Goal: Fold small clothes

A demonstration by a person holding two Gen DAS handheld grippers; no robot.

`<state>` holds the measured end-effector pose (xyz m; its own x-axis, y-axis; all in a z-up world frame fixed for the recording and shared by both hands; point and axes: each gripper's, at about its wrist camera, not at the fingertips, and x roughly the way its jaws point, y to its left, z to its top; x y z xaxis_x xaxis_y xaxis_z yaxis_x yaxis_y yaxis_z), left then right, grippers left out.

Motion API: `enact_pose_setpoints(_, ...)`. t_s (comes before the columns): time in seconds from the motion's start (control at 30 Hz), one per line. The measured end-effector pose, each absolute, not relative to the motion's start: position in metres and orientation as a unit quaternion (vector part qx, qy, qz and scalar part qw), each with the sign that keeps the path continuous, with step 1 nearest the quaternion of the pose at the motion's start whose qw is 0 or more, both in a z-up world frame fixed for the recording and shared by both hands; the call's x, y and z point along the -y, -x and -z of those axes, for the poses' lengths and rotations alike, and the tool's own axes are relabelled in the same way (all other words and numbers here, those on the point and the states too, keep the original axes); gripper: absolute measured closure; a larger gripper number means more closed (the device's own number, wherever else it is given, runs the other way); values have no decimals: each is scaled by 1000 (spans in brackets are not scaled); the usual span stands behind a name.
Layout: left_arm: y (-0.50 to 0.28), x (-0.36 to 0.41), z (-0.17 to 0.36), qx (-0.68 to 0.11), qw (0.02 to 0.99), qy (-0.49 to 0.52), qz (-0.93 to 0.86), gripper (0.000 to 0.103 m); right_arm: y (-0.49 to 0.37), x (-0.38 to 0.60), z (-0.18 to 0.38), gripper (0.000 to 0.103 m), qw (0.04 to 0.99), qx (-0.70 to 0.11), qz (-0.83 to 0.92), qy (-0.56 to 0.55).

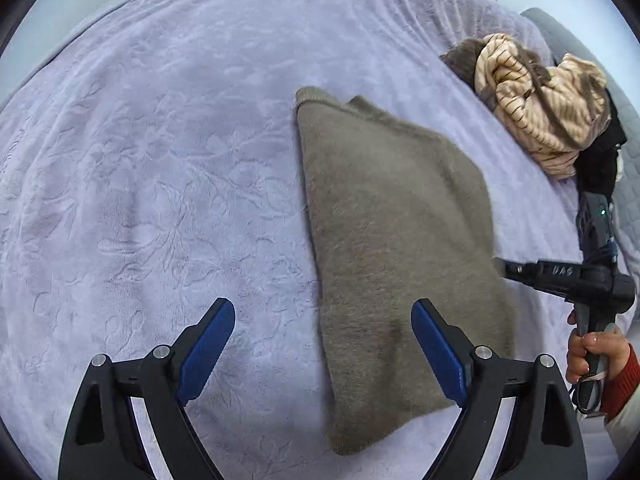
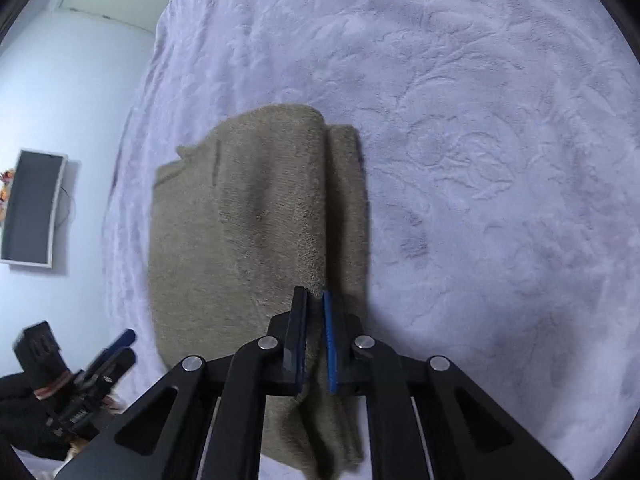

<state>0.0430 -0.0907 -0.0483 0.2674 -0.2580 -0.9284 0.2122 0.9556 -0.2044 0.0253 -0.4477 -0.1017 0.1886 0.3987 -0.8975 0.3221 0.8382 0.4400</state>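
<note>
A folded olive-brown fuzzy garment lies on the lavender bedspread. My left gripper is open and empty, hovering above the garment's near left edge. In the right wrist view the garment lies flat, with a raised fold along its right side. My right gripper is nearly closed, its jaws pinching that raised fold of the garment. The right gripper also shows in the left wrist view, at the garment's right edge.
A heap of tan striped and brown clothes lies at the bed's far right. The bedspread stretches wide to the right. A wall with a dark framed panel is to the left. The left gripper shows low left.
</note>
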Motion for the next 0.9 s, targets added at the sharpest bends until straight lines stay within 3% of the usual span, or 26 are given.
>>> enact_pose_setpoints(0.1,-38,98,56,-593,794,-26,132,12,-8,461,121,100,697,-655,-5,-294)
enact_pose_setpoints(0.23,-36,99,56,-592,794,-31,135,12,16,475,89,98,706,-598,-36,-377)
enact_pose_setpoints(0.47,-37,107,58,-605,783,-39,140,12,-2,410,45,97,719,-569,-142,-374)
enact_pose_setpoints(0.6,-37,110,63,-615,774,-41,145,12,-4,394,71,97,718,-617,-91,-308)
enact_pose_setpoints(0.77,-35,115,70,-629,761,-47,150,12,10,413,102,98,694,-608,-73,-378)
enact_pose_setpoints(0.9,-34,118,73,-635,757,-49,148,12,16,407,96,97,699,-617,-73,-356)
